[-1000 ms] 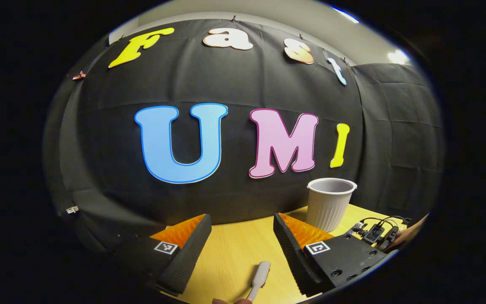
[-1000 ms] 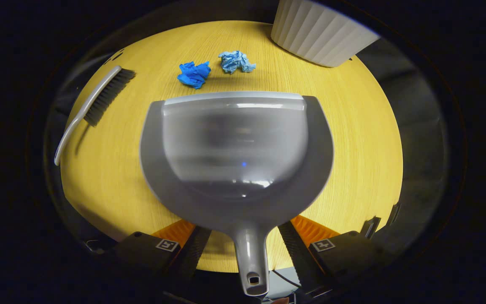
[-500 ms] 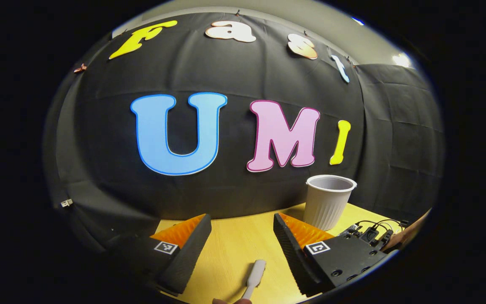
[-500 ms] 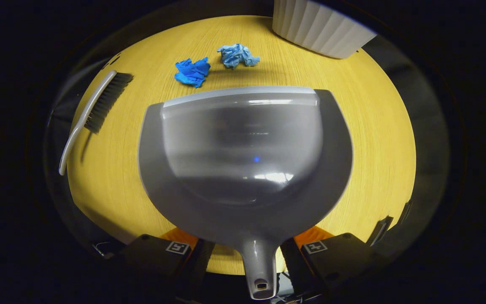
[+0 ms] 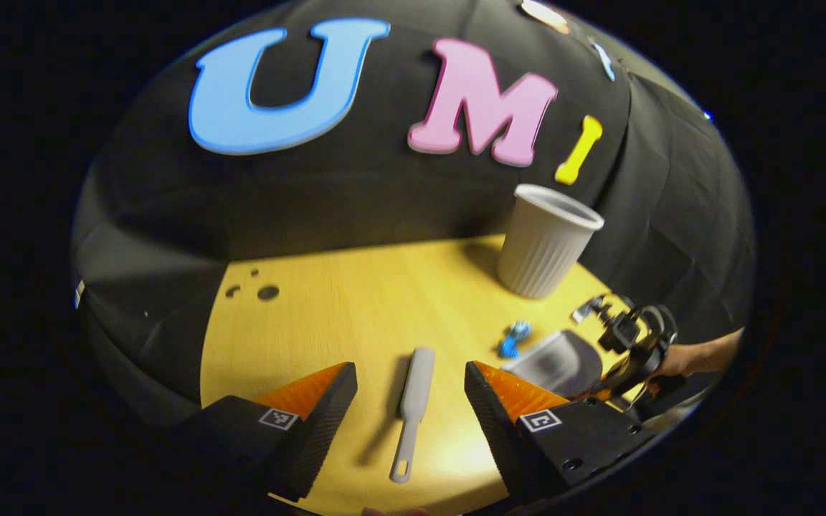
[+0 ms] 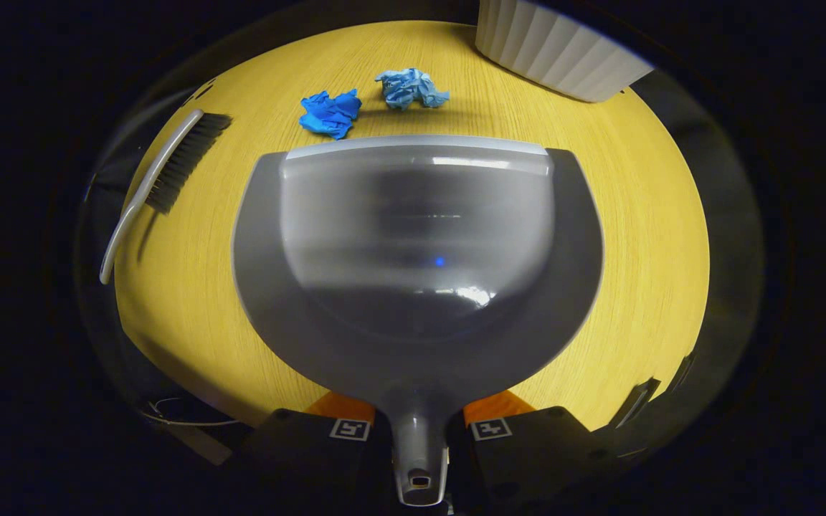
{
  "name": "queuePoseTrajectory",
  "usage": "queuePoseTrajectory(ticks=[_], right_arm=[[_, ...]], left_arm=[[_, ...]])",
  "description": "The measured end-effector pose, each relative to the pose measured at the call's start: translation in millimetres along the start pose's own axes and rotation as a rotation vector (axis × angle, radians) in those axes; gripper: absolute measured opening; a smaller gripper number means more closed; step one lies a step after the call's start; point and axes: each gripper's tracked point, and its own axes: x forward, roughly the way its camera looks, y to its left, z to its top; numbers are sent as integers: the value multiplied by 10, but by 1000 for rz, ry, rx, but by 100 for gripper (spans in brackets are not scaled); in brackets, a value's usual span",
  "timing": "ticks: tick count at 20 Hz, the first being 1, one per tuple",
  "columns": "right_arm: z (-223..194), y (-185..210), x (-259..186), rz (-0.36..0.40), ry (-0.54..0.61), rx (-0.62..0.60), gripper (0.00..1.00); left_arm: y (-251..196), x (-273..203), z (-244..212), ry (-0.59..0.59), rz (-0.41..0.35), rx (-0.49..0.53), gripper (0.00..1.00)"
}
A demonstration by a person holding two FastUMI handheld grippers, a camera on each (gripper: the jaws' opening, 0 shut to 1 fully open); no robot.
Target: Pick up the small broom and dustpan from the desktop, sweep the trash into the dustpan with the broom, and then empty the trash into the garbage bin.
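Right gripper view, nearest first: our right claw (image 6: 419, 430) is clenched on the dustpan (image 6: 416, 251) handle, one finger pressed to each side of it. The pan spreads out ahead of the claw over the yellow wooden bench (image 6: 642, 236), its straight front lip facing away from us. Whether the pan rests on the bench or hangs just above it we cannot tell.

Just past the lip lie two crumpled paper scraps, a dark blue scrap (image 6: 330, 113) and a pale blue scrap (image 6: 410, 87), close beside each other and apart from the pan. To the left the small broom (image 6: 163, 172) lies flat, dark bristles toward the far end, pale handle curving back toward us. At the far right stands the ribbed white garbage bin (image 6: 560, 50), well behind the scraps.

Left gripper view: our left claw (image 5: 410, 390) is released, fingers spread wide, held above the bench. The broom lies between and beyond the fingers, untouched, its handle end with a hang hole nearest us. Farther right we see the dustpan, a blue scrap at its edge, and a hand (image 5: 678, 358) holding the other gripper. The bin stands upright at the back near the black cloth wall (image 5: 355, 193)
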Motion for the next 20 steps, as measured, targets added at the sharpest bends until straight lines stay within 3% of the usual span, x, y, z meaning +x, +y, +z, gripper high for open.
queuePoseTrajectory(ticks=[1,4,6,10,12,15,20], right_arm=[[1,-1,8,2,-4,-3,36],[-1,1,9,5,-5,-9,36],[-7,0,11,8,-3,-12,36],[5,-5,6,10,-3,-17,35],[0,-7,12,9,-6,-17,35],[10,-9,11,13,-6,-22,36],[18,-14,8,15,-7,-26,35]], left_arm=[[2,132,-236,99,-9,9,96],[33,454,-744,329,-28,88,96],[56,647,-883,404,-19,134,96],[118,925,-1179,549,10,125,96],[166,990,-1258,578,28,147,94],[167,1121,-1322,607,43,171,76],[115,1196,-1263,651,41,225,67]])
